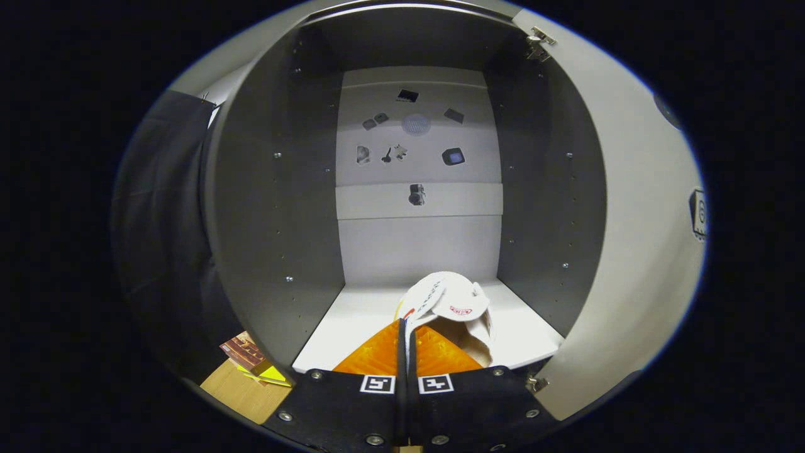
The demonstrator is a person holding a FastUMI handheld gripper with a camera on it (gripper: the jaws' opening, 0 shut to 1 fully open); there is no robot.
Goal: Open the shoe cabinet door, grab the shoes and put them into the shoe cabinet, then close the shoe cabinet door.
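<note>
While I look along the tongs (405, 343) in the gripper view, I see their two fingers pressed nearly together, with a thin strip of the white shoe (449, 308) pinched between them; so I read the tongs as closed on the shoe, gripping it by an edge of its upper or collar. The shoe lies just ahead of the fingertips, its tongue with a small red mark turned up toward me, its pale lining open to one side; it sits over the white bottom shelf (352, 321) of the shoe cabinet (277, 207), and I cannot tell whether the sole already touches that shelf or hangs just above it. The cabinet door (629, 220) stands swung wide on my right, hinges at top and bottom; grey side walls with rows of peg holes run back to a pale back panel (418, 239) with small dark marks on it. Outside the cabinet, low on the left, a bit of wooden floor (242, 390) and a small box (248, 358) show.

I judge the shoe light and soft; the cloth upper folds under the grip, so it may sag or swing. A hold on the firmer heel collar would steady it better than the floppy tongue; release should come only once the sole rests flat on the shelf.
</note>
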